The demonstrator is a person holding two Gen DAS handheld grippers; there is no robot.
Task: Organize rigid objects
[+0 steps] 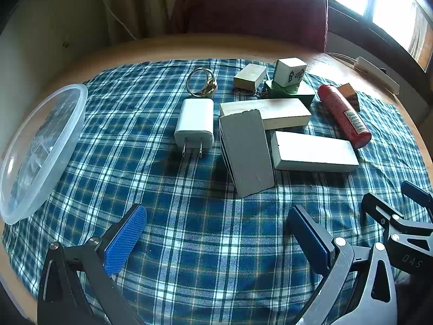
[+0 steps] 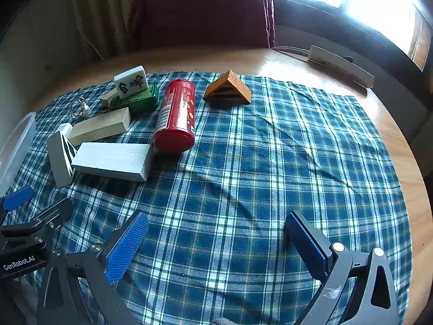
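On the blue plaid cloth [image 1: 189,243] lie a white charger [image 1: 194,120], a grey wedge block [image 1: 247,151], a white block [image 1: 314,150], a pale wooden block [image 1: 266,112], a red can [image 1: 343,115], a ring [image 1: 201,82] and a mahjong tile [image 1: 288,71] on a green tin [image 1: 284,89]. My left gripper [image 1: 216,233] hangs open, short of the wedge, holding nothing. My right gripper [image 2: 216,233] is open over bare cloth [image 2: 270,149]; the red can [image 2: 176,116], white block [image 2: 112,159] and an orange wedge [image 2: 227,89] lie ahead.
A clear plastic bowl [image 1: 40,151] stands at the cloth's left edge. A small wooden block [image 1: 250,77] sits behind the charger. The round wooden table [image 2: 392,124] carries a white power strip [image 2: 341,65] at the far right. A dark red chair [image 2: 203,10] stands behind.
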